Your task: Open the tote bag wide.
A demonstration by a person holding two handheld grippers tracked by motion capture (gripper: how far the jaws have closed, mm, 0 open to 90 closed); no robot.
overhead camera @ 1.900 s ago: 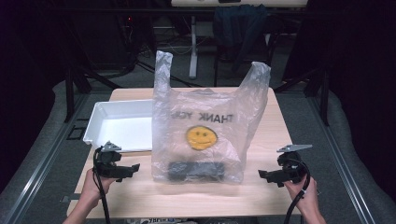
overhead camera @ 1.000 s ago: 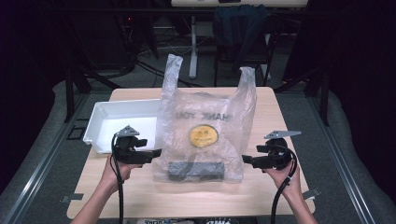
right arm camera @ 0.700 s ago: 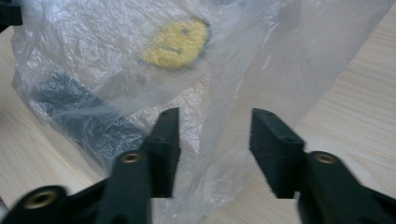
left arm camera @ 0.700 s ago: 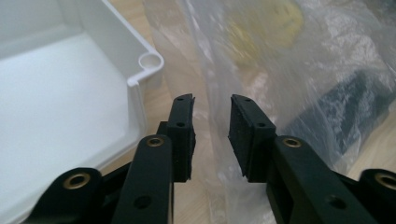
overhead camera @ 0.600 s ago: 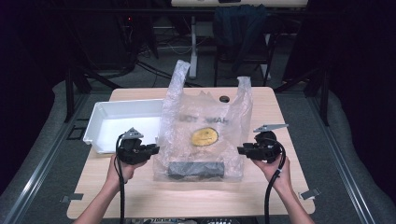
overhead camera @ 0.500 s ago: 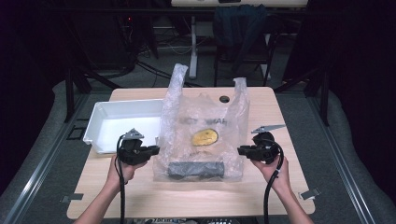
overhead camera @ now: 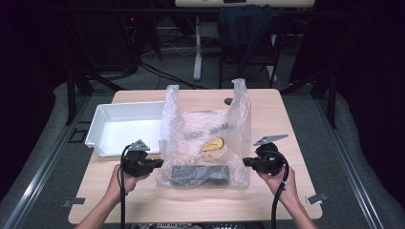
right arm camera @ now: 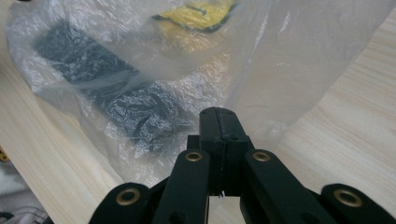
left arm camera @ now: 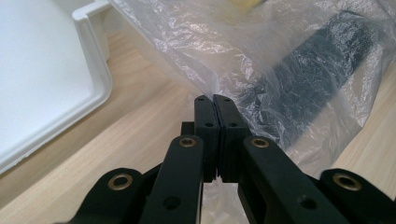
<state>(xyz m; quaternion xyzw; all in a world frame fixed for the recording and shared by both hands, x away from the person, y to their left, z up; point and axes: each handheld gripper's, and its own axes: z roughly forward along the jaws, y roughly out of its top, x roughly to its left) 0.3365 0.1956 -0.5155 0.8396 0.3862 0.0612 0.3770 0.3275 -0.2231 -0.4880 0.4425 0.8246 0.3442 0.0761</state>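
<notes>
Two claws (overhead camera: 157,163) (overhead camera: 246,162) beside bag (overhead camera: 205,138) w/ mirrored "THANK YOU"

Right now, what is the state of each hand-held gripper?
Left hand-held gripper: shut at the plastic bag, grip uncertain.
Right hand-held gripper: shut at the bag, grip uncertain.

Plastic bags (overhead camera: 205,138): one
Dark blocks (overhead camera: 199,175) in bag: one
White trays (overhead camera: 125,129): one
Grippers: two, left (overhead camera: 157,163), right (overhead camera: 246,162)

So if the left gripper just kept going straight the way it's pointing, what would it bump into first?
The left gripper, fingers shut, points at the plastic bag; it would meet that film first, probably then the dark block inside it.
</notes>
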